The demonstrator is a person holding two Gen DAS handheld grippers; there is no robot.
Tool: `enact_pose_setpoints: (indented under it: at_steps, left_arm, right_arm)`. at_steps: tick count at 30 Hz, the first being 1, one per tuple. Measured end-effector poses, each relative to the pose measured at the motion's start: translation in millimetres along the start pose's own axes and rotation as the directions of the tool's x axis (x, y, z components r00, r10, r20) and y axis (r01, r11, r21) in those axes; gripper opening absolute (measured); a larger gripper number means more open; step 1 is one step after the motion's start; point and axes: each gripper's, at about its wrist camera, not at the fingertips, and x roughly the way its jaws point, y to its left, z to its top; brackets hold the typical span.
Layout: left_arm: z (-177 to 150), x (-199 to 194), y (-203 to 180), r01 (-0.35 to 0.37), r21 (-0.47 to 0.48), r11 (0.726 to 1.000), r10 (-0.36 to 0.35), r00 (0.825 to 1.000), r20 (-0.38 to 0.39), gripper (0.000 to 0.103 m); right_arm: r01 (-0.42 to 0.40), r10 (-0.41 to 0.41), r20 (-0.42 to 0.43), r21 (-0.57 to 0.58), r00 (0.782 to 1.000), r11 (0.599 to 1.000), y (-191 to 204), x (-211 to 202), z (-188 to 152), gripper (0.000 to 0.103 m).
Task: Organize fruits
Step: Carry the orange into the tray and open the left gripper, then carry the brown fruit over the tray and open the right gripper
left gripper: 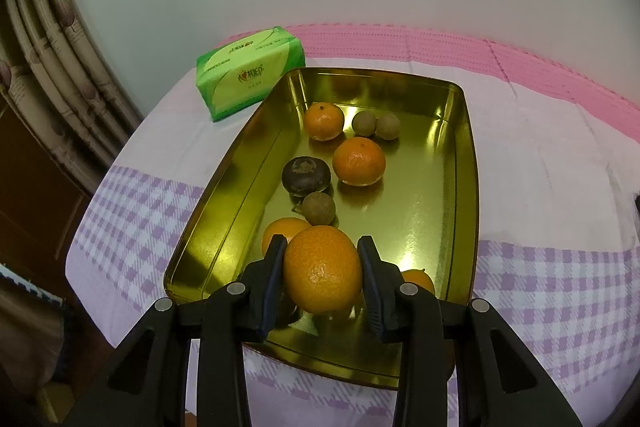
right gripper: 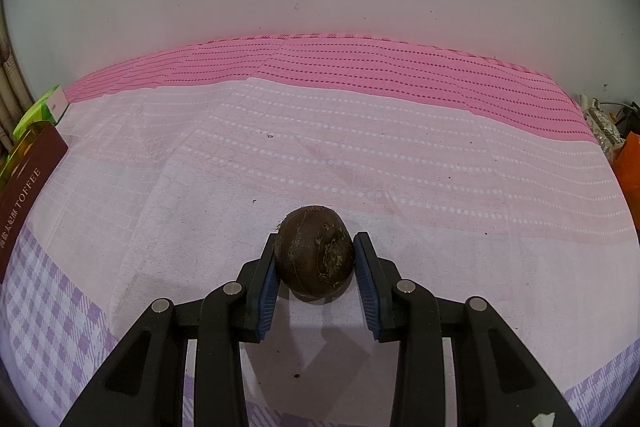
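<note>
In the left wrist view my left gripper [left gripper: 322, 247] is shut on a large orange [left gripper: 322, 269], held over the near end of a gold metal tray [left gripper: 460, 195]. Inside the tray lie several fruits: an orange [left gripper: 359, 161], a smaller orange [left gripper: 323, 121], a dark purple fruit [left gripper: 306, 175] and small brown round fruits [left gripper: 318, 209]. In the right wrist view my right gripper [right gripper: 315, 245] is shut on a dark brown round fruit [right gripper: 315, 254], just above the pale cloth.
A green tissue pack [left gripper: 250, 73] lies beyond the tray's far left corner. The table wears a pink, white and purple-checked cloth [right gripper: 360, 155]. The tray's maroon outer wall marked TOFFEE [right gripper: 30, 187] stands at the left edge of the right wrist view. Clutter sits at the far right.
</note>
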Motion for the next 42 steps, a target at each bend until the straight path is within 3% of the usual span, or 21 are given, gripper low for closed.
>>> enact_pose_setpoints:
  at_steps: [19, 33, 42]
  left_arm:
    - [-1, -11, 1, -0.037, 0.028, 0.999, 0.036, 0.999, 0.040, 0.037]
    - [1, -14, 3, -0.035, 0.022, 0.999, 0.034, 0.999, 0.031, 0.038]
    - [1, -13, 4, -0.030, 0.021, 0.999, 0.030, 0.999, 0.012, 0.038]
  right_arm:
    - [0.007, -0.007, -0.014, 0.004, 1.000, 1.000, 0, 0, 4, 0.032]
    - [-0.079, 0.079, -0.020, 0.033, 0.997, 0.996, 20, -15, 7, 0.032]
    - [-0.148, 0.148, 0.000, 0.006, 0.989, 0.989, 58, -33, 3, 0.032]
